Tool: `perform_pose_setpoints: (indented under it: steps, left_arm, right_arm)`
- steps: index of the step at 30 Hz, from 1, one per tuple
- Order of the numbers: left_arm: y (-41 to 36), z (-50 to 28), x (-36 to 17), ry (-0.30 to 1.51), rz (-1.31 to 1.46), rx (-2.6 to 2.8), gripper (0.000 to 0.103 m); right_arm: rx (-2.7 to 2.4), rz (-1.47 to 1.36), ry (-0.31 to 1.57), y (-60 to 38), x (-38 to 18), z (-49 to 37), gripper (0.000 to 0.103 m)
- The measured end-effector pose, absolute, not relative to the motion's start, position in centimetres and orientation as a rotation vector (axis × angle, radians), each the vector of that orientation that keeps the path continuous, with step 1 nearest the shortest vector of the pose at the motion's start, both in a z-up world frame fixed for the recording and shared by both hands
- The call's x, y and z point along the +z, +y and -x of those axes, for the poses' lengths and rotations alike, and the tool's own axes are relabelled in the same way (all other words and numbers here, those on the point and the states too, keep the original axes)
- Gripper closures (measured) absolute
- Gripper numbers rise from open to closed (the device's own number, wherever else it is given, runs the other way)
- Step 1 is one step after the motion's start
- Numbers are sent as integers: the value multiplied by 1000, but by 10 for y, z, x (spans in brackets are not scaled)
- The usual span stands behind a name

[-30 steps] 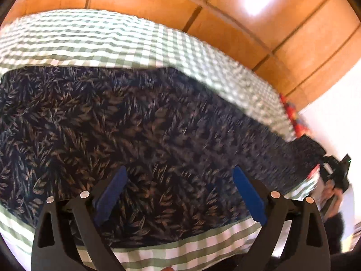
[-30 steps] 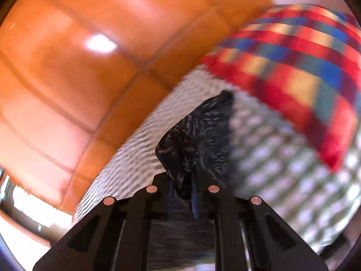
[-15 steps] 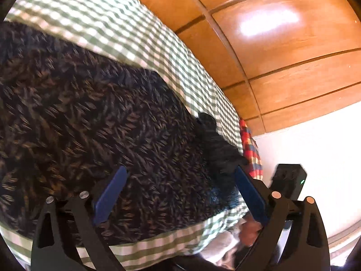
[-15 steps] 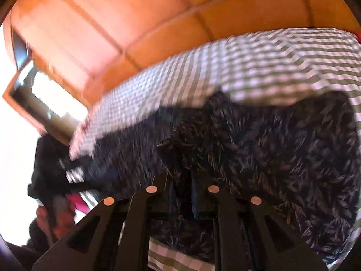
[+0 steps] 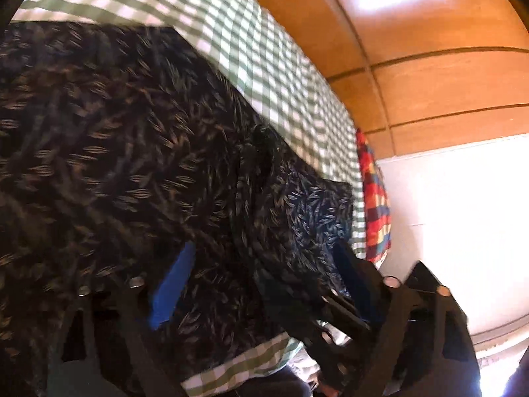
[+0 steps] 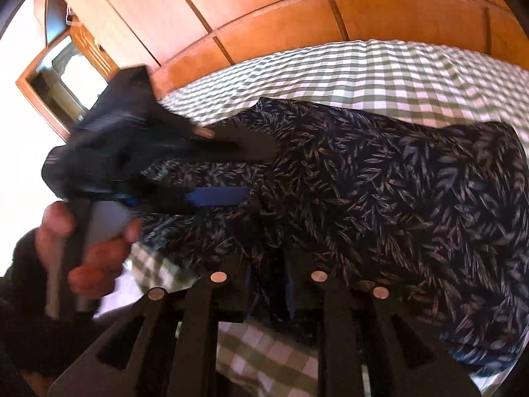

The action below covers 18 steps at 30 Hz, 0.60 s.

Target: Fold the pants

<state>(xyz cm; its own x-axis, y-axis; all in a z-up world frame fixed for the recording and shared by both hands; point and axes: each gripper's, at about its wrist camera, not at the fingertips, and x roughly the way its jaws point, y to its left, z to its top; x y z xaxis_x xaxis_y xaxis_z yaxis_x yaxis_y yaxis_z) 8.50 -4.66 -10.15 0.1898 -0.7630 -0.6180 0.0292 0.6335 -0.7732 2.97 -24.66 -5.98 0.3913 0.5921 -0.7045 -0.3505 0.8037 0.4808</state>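
Overhead, dark leaf-print pants point(image 6: 380, 178) nipped in right gripper point(image 6: 269, 284), left gripper point(image 5: 261, 284) agape.

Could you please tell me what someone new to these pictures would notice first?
The dark leaf-print pants dominate, spread across the green checked bedspread with glossy wooden panelling behind. The right gripper is shut on the pants at their near edge, while the left gripper hangs open over the fabric. A bright red plaid cloth stands out at the bed's far end in the left wrist view.
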Motion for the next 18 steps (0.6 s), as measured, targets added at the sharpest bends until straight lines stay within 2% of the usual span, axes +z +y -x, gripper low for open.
perform_pose_setpoints:
  steps: [1,2,3,4,6,7,9,10,12,18]
  left_arm:
    - [-52,-88,-106,1290,704,-619,31]
    - [-56,-90,-108,1300,692,-617,35]
    - [-60,-91,-110,1306,680,-614,35]
    - [-64,-91,-111,1308,669,-612,38]
    - [-69,-90,-111,1313,646,-611,54]
    - [-71,-90,-110,1317,634,-601,56]
    - [-72,-89,-111,1311,617,-582,82]
    - [-71,-87,-111,1308,603,-568,87]
    - [-64,-81,-108,1293,610,-570,91]
    - [-53,-63,-84,1221,574,-599,92]
  right_arm:
    - [612,-302,1002,-254,-59,-27,79]
    - [617,-333,998,-262,-57,-25,67]
    - [614,-355,994,-270,-56,-22,62]
    - [597,-374,984,-277,-49,-19,62]
    - [565,-410,967,-299,-42,-12,62]
    - [528,-437,953,-315,-37,-10,60]
    - [434,-473,924,-343,-28,-5,58]
    - [396,-490,910,-356,-26,-2,58]
    - [313,-513,893,-379,-23,4,58]
    - [171,-548,872,-410,-27,15,58]
